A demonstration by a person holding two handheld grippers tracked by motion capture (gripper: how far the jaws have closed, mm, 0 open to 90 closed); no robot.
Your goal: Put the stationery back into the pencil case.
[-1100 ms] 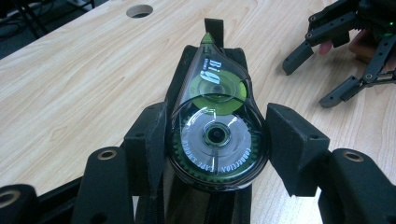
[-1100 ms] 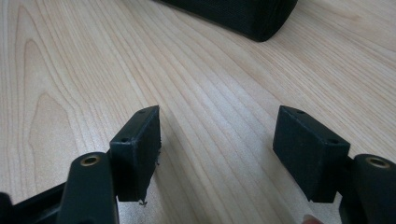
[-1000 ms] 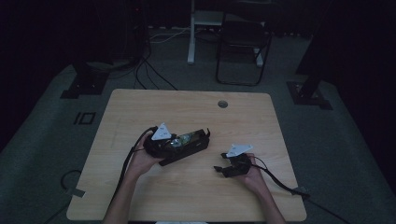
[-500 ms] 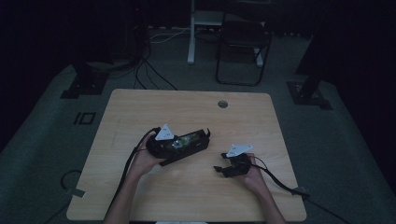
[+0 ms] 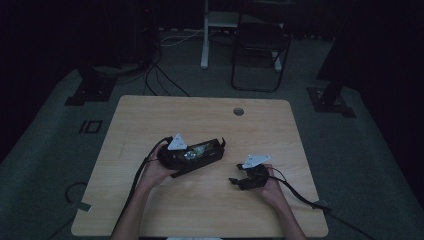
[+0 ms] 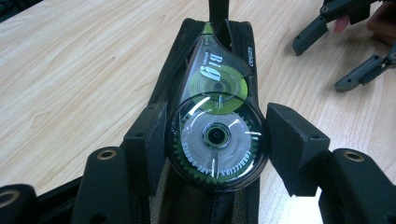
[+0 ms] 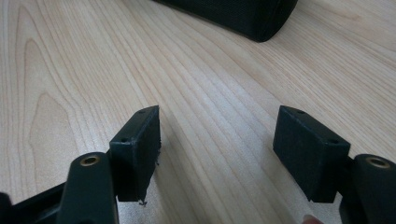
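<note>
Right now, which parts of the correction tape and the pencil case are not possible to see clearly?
- Correction tape: its tip, left hand-held gripper view, hidden at the case's far end.
- Black pencil case: its inside, same view, covered by the tape.
- Case: right hand-held gripper view, cut off by the top edge.
- High view: tape label too small.

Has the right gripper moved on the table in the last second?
No. The right gripper sits at the same spot relative to the table's grommet hole, jaws open, nothing between them.

Overhead view; two close gripper-mounted views.
</note>
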